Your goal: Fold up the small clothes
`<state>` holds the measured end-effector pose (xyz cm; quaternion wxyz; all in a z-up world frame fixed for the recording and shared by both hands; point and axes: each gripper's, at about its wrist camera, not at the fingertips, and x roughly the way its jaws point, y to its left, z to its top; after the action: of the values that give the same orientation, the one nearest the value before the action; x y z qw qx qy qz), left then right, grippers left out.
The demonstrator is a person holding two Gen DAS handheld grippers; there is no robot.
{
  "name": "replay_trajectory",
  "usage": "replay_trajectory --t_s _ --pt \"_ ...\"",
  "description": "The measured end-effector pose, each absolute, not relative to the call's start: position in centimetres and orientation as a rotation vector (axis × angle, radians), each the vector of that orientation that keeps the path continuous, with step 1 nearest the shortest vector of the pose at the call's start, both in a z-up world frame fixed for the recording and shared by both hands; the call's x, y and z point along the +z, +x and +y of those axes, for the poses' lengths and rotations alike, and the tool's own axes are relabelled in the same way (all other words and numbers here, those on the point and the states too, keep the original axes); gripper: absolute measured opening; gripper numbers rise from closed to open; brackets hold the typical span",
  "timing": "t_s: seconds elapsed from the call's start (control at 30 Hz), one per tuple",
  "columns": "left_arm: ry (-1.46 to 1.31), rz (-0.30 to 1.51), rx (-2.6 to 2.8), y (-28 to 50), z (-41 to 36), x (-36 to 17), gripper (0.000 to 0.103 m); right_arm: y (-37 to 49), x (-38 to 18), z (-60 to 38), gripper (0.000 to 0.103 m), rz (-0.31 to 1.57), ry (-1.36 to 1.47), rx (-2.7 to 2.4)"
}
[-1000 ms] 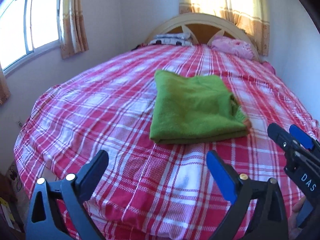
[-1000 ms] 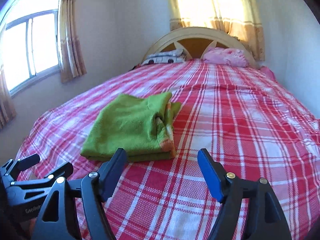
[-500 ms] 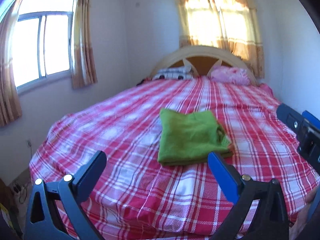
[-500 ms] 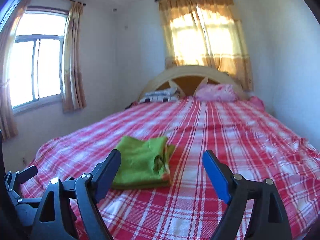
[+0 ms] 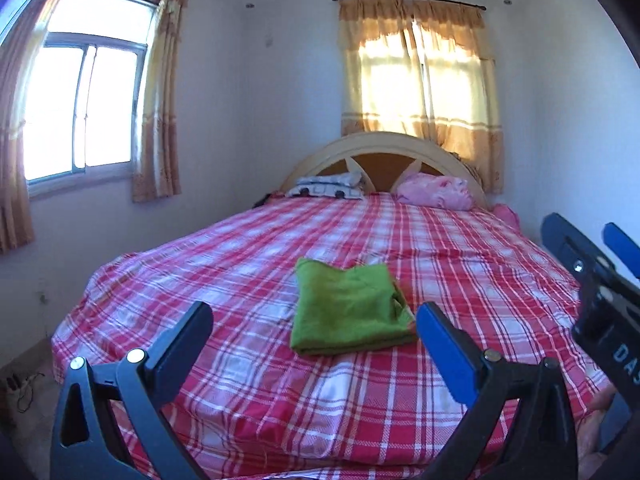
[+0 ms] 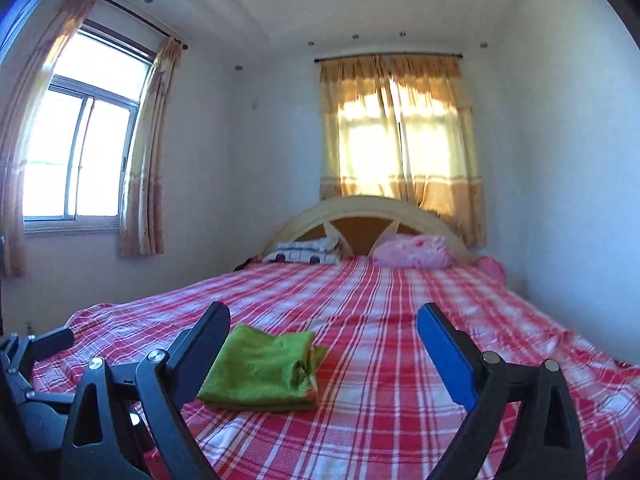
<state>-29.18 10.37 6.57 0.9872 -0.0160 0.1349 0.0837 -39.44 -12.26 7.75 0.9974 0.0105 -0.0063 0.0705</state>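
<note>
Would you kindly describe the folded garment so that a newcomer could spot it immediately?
Start at the large bed with the red and white checked cover. On its near half lies the folded green garment, a flat, roughly square bundle. It is the only green thing on the bed; the pink pillow and patterned pillow sit far off by the headboard.

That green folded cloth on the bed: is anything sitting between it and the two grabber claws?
Nothing visible. The green cloth lies alone on the checked bedspread, only bare cover before the left gripper and the right gripper, whose jaws are opening, empty.
</note>
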Motion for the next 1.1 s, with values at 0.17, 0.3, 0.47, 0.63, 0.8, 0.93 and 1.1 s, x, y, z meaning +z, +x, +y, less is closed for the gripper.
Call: replay_trajectory --t_s 0.17,0.3,0.47,0.63,0.8,0.93,1.1 --pt "-0.038 0.249 0.173 -29.8 10.2 7.0 0.103 -40.5 8.3 -13.1 0.097 -0.049 0.044 0.139" --pt "-0.020 0.272 0.180 -29.4 9.9 6.6 0.103 -40.4 8.3 -13.3 0.097 -0.038 0.048 0.132" --pt "-0.015 0.281 0.162 -29.6 9.5 6.4 0.103 -40.2 8.2 -13.8 0.097 -0.022 0.069 0.112" --pt "-0.020 0.285 0.163 -29.6 9.4 6.4 0.103 -40.3 8.1 -13.8 0.097 -0.013 0.070 0.108" --pt "-0.038 0.296 0.162 -29.6 9.7 6.3 0.103 -40.1 7.9 -13.8 0.098 -0.004 0.066 0.114" --pt "-0.034 0.297 0.163 -29.7 9.6 6.3 0.103 -40.2 7.9 -13.7 0.098 -0.006 0.064 0.112" --pt "-0.030 0.298 0.162 -29.7 9.6 6.3 0.103 -40.1 7.9 -13.8 0.098 0.000 0.071 0.115"
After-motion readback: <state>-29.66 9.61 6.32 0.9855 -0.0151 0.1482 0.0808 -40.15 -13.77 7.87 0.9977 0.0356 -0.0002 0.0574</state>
